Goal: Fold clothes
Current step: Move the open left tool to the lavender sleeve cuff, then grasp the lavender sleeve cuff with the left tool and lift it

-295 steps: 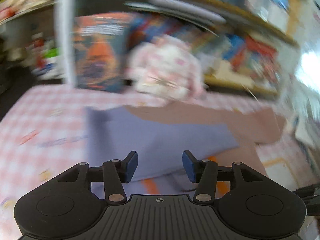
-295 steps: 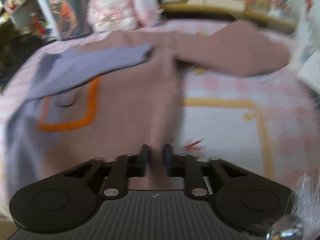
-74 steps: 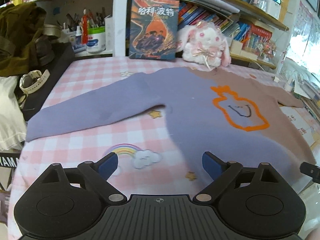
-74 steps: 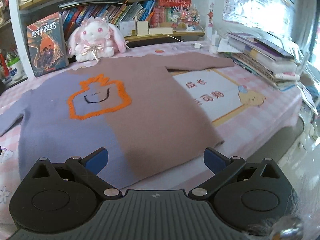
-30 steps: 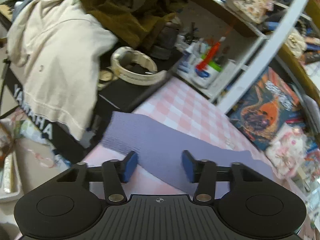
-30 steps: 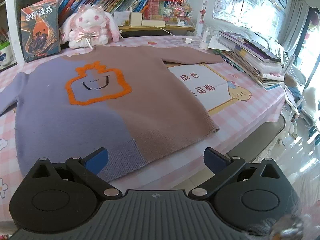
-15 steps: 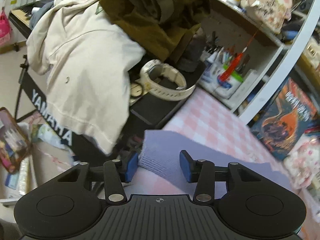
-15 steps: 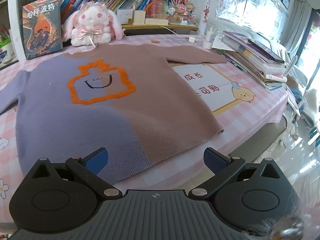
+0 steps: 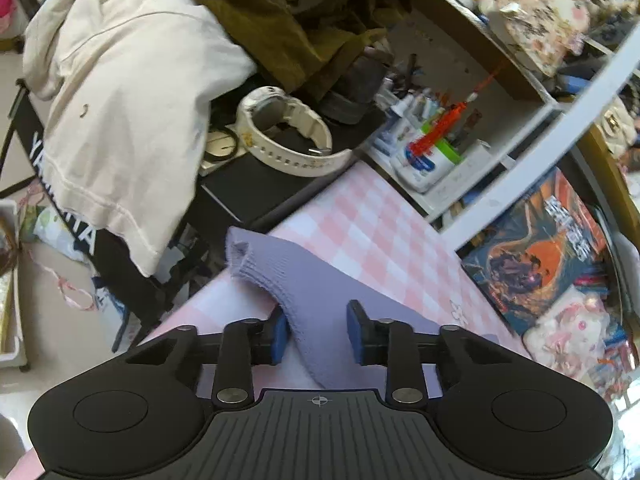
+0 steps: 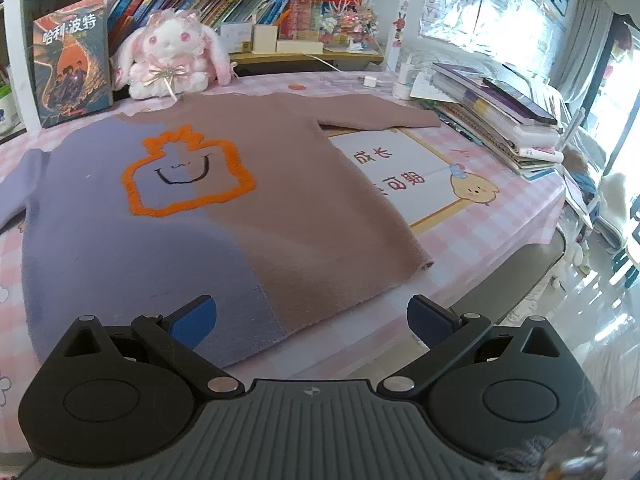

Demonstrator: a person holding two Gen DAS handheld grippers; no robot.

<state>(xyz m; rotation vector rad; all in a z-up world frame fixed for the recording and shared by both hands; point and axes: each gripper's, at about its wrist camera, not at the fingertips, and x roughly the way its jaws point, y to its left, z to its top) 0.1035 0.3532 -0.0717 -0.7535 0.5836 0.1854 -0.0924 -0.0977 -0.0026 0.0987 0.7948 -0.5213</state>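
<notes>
The left gripper [image 9: 316, 332] has its two blue pads a little way apart, one on each side of the purple knit sleeve [image 9: 320, 280] of the sweater. The left pad touches the sleeve cloth and the right pad has a small gap beside it, so it is not pinching yet. The ribbed cuff at the sleeve end sticks up a bit and sits right at the left edge of the pink checked tabletop [image 9: 360, 228]. Past that edge is a black keyboard stand with a white chunky wristwatch [image 9: 288, 136] lying on it and a cream hooded top [image 9: 120, 80] draped over it. A brown-green jacket [image 9: 288, 12] is piled above them. A white tub of pens and brushes [image 9: 428, 156] stands in the shelf at the back.

The right gripper [image 10: 312, 320] has its blue pads wide apart and holds nothing. It hangs just over the near edge of the tabletop, above the bottom hem of the purple and brown knit sweater [image 10: 200, 220]. The sweater lies flat, face up, in the middle of the tabletop, with an orange bottle shape and a smile on its front. Its brown sleeve reaches toward the right edge, near a stack of books [image 10: 496, 116]. A pink and white plush bunny [image 10: 172, 56] and an upright picture book [image 10: 72, 68] stand along the far edge.
</notes>
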